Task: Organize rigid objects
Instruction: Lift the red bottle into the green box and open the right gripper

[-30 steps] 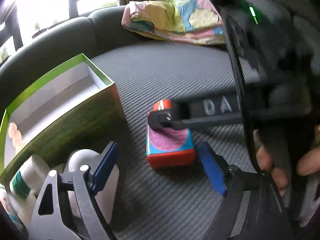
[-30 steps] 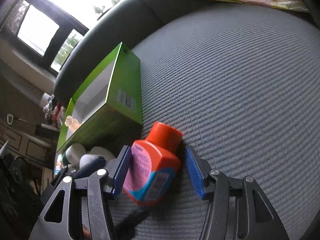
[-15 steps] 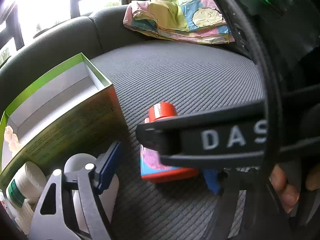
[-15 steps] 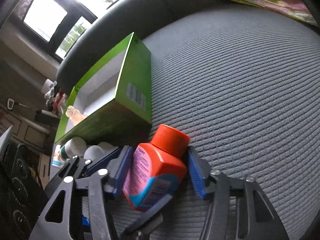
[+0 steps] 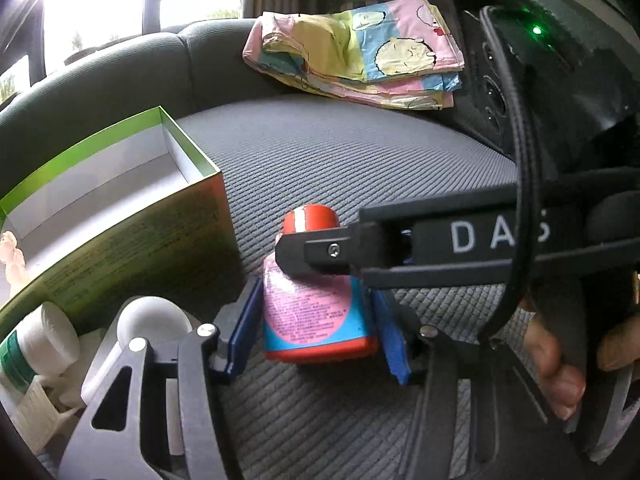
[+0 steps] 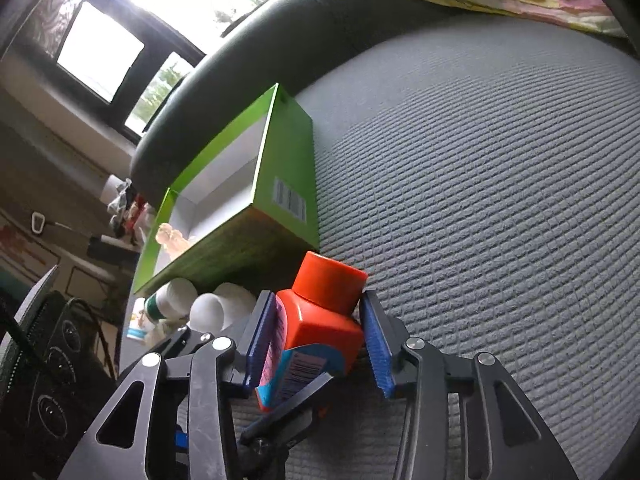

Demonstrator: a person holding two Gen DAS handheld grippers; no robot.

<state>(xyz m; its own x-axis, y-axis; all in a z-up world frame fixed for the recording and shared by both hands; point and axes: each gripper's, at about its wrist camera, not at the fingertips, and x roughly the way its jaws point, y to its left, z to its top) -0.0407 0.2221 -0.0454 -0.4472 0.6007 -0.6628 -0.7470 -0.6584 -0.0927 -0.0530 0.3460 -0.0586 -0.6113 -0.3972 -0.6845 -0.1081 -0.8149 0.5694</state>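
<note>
So the biggest thing is the grey ribbed sofa seat [image 6: 480,200], with a folded cartoon-print cloth [image 5: 360,60] lying at the back of it. Next down is the green open-top box [image 5: 132,240], white inside, sitting on the seat's left side with a pale little figure [image 6: 172,238] in its far end. Couple of white bottles [image 5: 156,324] are tucked right against the box's near wall. Then the orange bottle [image 5: 316,316], lying on the cushion just beside the box's corner, cap pointing away. Both grippers are on it at once: the left gripper [image 5: 316,328] has its blue pads against the bottle's two sides and its jaws are closing, and the right gripper [image 6: 320,340] is closing too, pads pinching it up near the shoulder below the cap. A person's fingers [image 5: 560,364] show at the right edge.
</note>
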